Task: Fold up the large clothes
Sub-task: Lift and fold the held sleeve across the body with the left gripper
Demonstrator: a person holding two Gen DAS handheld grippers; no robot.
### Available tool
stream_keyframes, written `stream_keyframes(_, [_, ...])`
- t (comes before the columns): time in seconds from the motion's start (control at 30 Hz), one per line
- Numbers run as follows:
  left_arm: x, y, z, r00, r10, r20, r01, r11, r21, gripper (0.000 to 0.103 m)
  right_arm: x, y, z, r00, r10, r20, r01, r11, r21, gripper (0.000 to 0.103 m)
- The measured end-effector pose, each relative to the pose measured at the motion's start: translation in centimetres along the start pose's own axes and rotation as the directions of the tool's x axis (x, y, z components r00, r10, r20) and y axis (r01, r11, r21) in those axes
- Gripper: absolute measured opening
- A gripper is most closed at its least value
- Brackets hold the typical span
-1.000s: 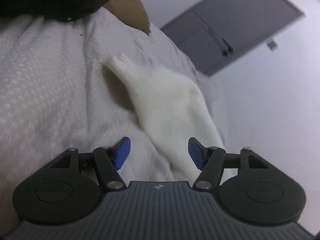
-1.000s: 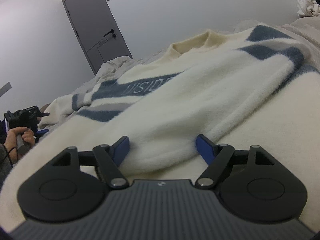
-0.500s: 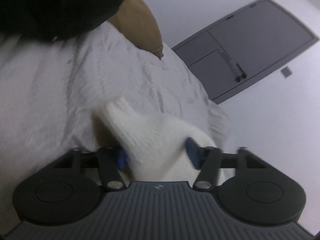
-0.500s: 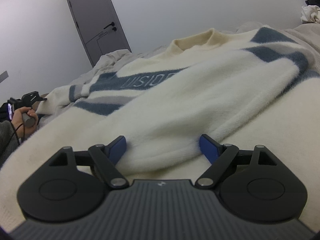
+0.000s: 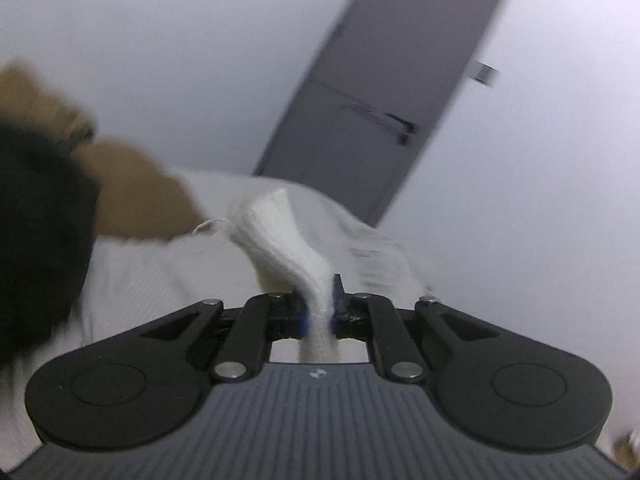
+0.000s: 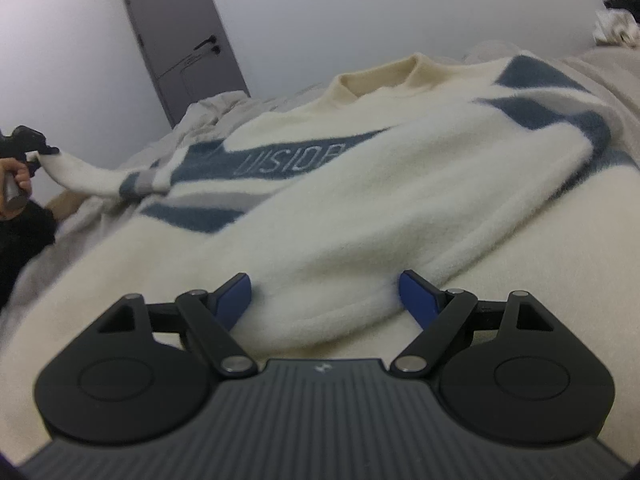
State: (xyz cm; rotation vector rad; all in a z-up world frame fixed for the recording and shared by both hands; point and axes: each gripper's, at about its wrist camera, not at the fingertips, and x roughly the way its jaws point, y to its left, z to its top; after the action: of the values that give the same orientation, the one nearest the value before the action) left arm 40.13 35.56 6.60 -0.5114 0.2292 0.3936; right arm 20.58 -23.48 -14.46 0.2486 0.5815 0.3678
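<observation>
Left wrist view. The left gripper (image 5: pixel 318 312) has just been closing and its jaws now clamp the cream cuff of the far sleeve (image 5: pixel 280 236), which rises out ahead of the pads as a narrow tongue of knit. Beyond it lie pale bedding (image 5: pixel 160 280) and, further ahead and to the right, a grey door (image 5: pixel 384 92). The frame is motion-blurred, so how deep the cuff sits between the pads cannot be judged with confidence.

Right wrist view. The right gripper (image 6: pixel 324 292) stands with its jaws wide apart, straddling the near sleeve (image 6: pixel 400 240), which lies folded across the sweater (image 6: pixel 360 148); the blue pads appear to flank the sleeve without pressing it. The sweater, cream with blue bands and lettering, is spread flat on the bed ahead of the claw. Far to the claw's left, the person's hand (image 6: pixel 16 176) holds the other gripper, with the far sleeve lifted clear of the bedding and drawn out from the sweater.

Step in hand: carrying the far sleeve in over the body. It is best done by keeping the cuff pinched firmly, lifting only enough to clear the chest, and laying the sleeve straight across so the shoulder seam forms the fold line.
</observation>
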Motion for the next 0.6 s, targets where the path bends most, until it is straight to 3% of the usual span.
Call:
stream_keyframes(0.13, [-4.0,-7.4,1.8,0.998,-0.065,0.000,0.065,0.984,0.164,0.011,-2.0,-0.4,0.6,0.999,-0.039,0.034,0.037,0.998,0.041,0.082])
stream_keyframes(0.3, [-9.7,-17.1,1.8,0.990,-0.144,0.006,0.134,0.934,0.331,0.010,-5.5,-1.1,3.3,0.992,-0.118,0.035,0.115,0.990,0.079,0.082])
stream_keyframes(0.43, [-14.5,-24.6,0.0,0.971,-0.237,0.003,0.214,0.883,0.419,0.011,-9.3,-2.4,5.2,0.983,-0.185,-0.022,0.186,0.973,0.136,0.082])
stream_keyframes(0.6, [-20.0,-33.0,-4.4,0.944,-0.329,-0.035,0.302,0.813,0.498,0.011,-13.9,-4.2,5.8,0.983,-0.184,-0.015,0.184,0.968,0.172,0.082])
